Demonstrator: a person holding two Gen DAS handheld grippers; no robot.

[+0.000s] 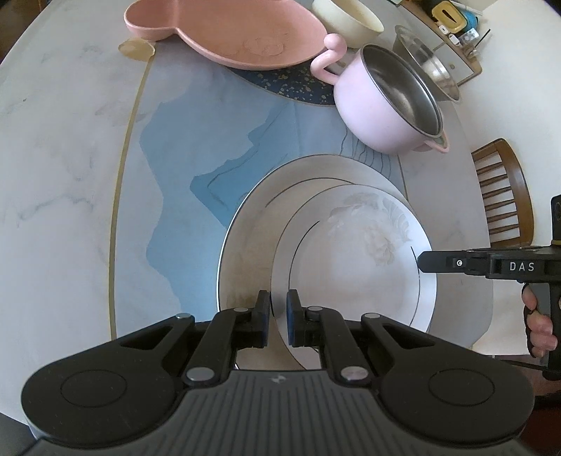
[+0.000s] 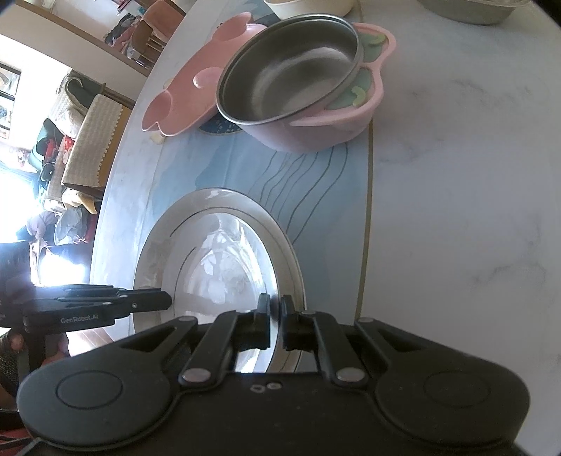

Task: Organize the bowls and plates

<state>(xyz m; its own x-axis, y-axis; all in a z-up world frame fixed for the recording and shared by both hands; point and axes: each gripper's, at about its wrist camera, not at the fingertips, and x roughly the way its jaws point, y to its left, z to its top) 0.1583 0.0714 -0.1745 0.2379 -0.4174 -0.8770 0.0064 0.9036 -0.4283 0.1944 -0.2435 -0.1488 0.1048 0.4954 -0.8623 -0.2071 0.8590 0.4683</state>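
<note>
1. Table (image 1: pixel 52 175): round, white marble top; carries everything listed, the large plate included
2. Chair (image 1: pixel 505 196): brown wood with slatted back, off the table edge, right of the large plate in the left wrist view
3. Mat (image 1: pixel 182 147): blue and grey with a gold border line, lying under the large plate and running on beyond it
4. Pink dish (image 1: pixel 224 31): shallow and lobed, at the far side of the table, well apart from the large plate
5. Large plate (image 1: pixel 252 238): white with a thin dark rim line, flat on the mat, nearest the cameras
6. Small plate (image 1: pixel 350 252): white with a faint flower print, over the large plate and set off toward its right side; whether it rests there or is lifted clear cannot be told
7. Pink pot (image 1: pixel 371 115): steel-lined, curled handle, standing just beyond the large plate
8. Steel bowl (image 1: pixel 431 59): behind the pot, farther from the large plate
9. Cream bowl (image 1: pixel 350 17): beside the pink dish, well apart from the large plate
10. Left gripper (image 1: pixel 278 315): jaws narrow, pinching the small plate's near-left rim above the large plate
11. Right gripper (image 2: pixel 275 322): jaws narrow, pinching the small plate's opposite rim
12. Hand (image 1: pixel 540 326): wrapped on the right gripper's handle, off the large plate's right side
</note>
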